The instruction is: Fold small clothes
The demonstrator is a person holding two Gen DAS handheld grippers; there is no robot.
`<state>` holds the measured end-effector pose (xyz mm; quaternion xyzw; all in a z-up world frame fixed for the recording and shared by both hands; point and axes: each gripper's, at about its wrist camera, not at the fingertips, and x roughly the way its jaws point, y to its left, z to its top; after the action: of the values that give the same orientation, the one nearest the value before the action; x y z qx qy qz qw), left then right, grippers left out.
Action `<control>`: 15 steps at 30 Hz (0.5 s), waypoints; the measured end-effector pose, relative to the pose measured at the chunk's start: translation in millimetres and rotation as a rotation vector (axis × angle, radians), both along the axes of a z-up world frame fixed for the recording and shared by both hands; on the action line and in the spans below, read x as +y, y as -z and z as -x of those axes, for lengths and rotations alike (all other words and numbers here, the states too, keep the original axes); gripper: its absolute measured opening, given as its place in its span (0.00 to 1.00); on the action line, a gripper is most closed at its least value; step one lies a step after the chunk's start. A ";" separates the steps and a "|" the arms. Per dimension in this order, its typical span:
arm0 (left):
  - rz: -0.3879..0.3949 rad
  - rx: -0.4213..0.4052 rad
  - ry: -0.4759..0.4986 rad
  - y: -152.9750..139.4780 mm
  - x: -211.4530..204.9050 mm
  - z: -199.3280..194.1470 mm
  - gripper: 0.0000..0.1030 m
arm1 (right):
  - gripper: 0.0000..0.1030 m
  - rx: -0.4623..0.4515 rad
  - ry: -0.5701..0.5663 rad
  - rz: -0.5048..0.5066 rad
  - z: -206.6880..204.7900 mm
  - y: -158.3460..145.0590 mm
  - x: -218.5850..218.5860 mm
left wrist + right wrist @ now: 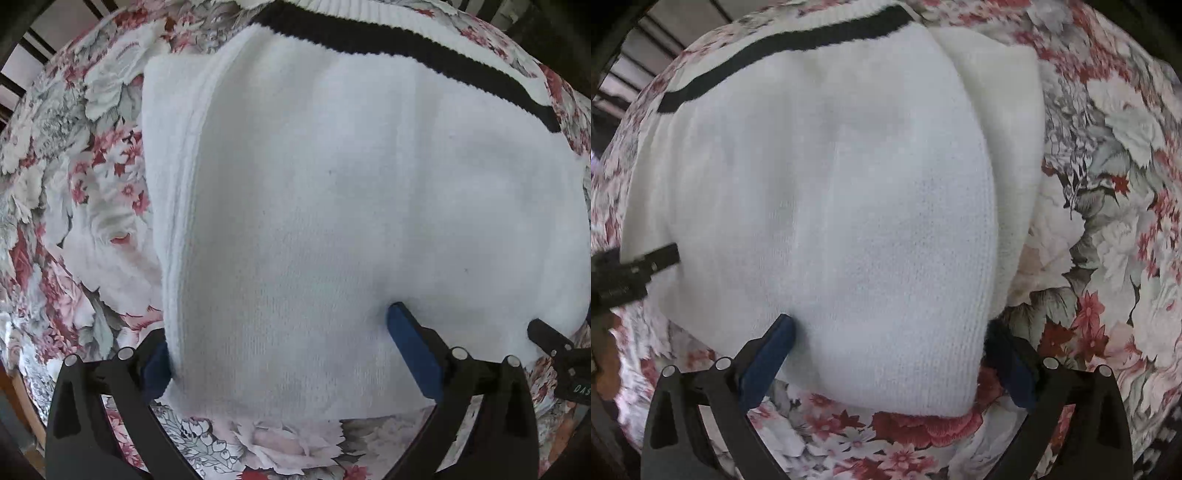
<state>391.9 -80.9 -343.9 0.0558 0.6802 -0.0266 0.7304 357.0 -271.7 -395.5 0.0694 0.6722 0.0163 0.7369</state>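
A white knitted garment [332, 192] with a black stripe [406, 55] near its far hem lies folded on a flowered cloth; it also shows in the right wrist view [831, 192]. My left gripper [280, 343] is open, its blue-padded fingers [410, 343] wide apart at the garment's near left corner, one finger on top of the fabric and one at its left edge. My right gripper [886, 350] is open at the near right corner, one finger on the fabric [772, 354], the other at the right edge. Each gripper's tip shows in the other's view [554, 347].
The flowered cloth [74, 184] covers the surface all round the garment [1108, 184]. Dark slats and a wall stand beyond the far edge [22, 55]. A folded-under white layer sticks out along the garment's right side [1015, 147].
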 end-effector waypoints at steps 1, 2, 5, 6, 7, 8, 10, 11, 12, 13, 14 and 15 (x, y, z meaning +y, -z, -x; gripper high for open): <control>0.012 0.005 -0.004 1.1 0.7 -1.1 0.96 | 0.97 0.002 0.001 0.006 -2.5 1.7 1.2; 0.014 0.006 0.002 3.2 1.8 -6.2 0.96 | 0.97 -0.003 -0.003 0.015 -3.2 2.4 1.9; 0.012 -0.001 0.037 4.3 0.0 -7.9 0.96 | 0.97 -0.023 -0.023 0.052 -5.1 6.5 14.9; 0.014 -0.007 0.043 7.6 -1.4 -0.3 0.96 | 0.97 -0.017 -0.022 0.049 -6.3 6.0 15.3; 0.018 -0.019 0.050 6.7 -2.4 1.2 0.96 | 0.97 -0.004 -0.021 0.040 -10.4 6.0 14.4; 0.020 -0.031 0.051 9.5 -6.3 6.4 0.96 | 0.97 0.003 -0.015 0.031 -7.2 2.3 7.9; 0.022 -0.062 0.061 6.1 -9.4 17.4 0.96 | 0.97 -0.001 0.026 0.023 -12.4 -7.0 -0.4; 0.019 -0.065 0.072 3.1 -8.9 26.2 0.96 | 0.97 -0.015 0.055 0.028 -15.3 -13.8 -3.6; 0.014 -0.060 0.087 2.3 -11.2 27.4 0.96 | 0.97 -0.039 0.085 0.026 -19.3 -23.0 -6.7; 0.008 -0.045 0.088 0.3 -13.8 24.5 0.96 | 0.97 -0.079 0.106 0.010 -22.7 -33.9 -9.8; 0.012 -0.038 0.072 -2.3 -11.5 24.8 0.96 | 0.97 -0.123 0.120 -0.009 -26.3 -45.0 -11.8; 0.023 -0.049 0.062 -7.4 -11.2 25.4 0.96 | 0.97 -0.157 0.131 -0.015 -30.7 -53.4 -12.2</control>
<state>366.5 -92.1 -336.5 0.0692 0.6597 -0.0555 0.7463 387.7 -283.9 -342.2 0.1173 0.6061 -0.0216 0.7864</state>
